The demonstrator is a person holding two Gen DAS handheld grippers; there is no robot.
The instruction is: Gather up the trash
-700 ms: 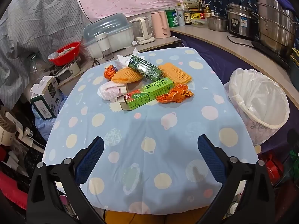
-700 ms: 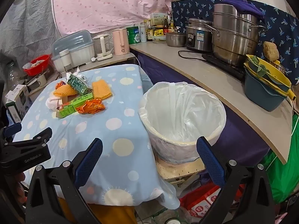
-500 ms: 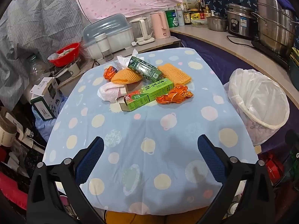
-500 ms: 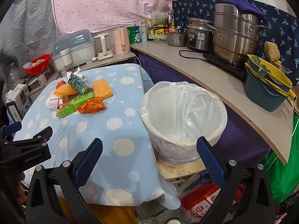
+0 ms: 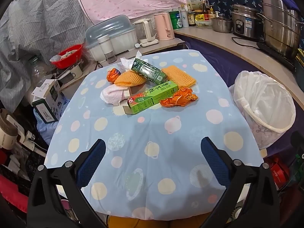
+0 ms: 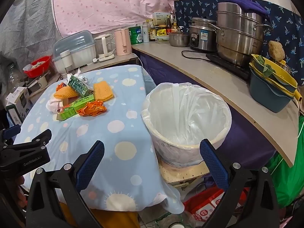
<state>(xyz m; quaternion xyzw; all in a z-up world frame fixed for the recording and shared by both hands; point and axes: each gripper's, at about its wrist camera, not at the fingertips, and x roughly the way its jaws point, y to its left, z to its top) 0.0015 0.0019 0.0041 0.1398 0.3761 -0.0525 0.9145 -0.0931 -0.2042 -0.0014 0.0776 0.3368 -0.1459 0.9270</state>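
Left wrist view: we hold the left gripper (image 5: 153,158), jaws spread and empty, over the near edge of the table (image 5: 144,172), well short of the trash pile (image 5: 150,87) at its far side; collection has not begun, and the next move calls for a forward reach, probably to the green carton (image 5: 153,97). Right wrist view: the right gripper (image 6: 152,160), jaws likewise spread, hangs near the lined bin (image 6: 187,117) beside the table. Against the earlier frames, we find almost nothing changed.

Cloth, card, foil and plastic, mostly soft or crinkly.
Tablecloth (image 5: 152,133) matt cotton-like cloth; green box (image 5: 153,97) glossy card; orange wrapper (image 5: 178,99) shiny crinkled foil; bin liner (image 6: 187,114) thin translucent plastic; pots (image 6: 239,38) brushed metal; tool pads (image 5: 91,163) textured blue rubber.
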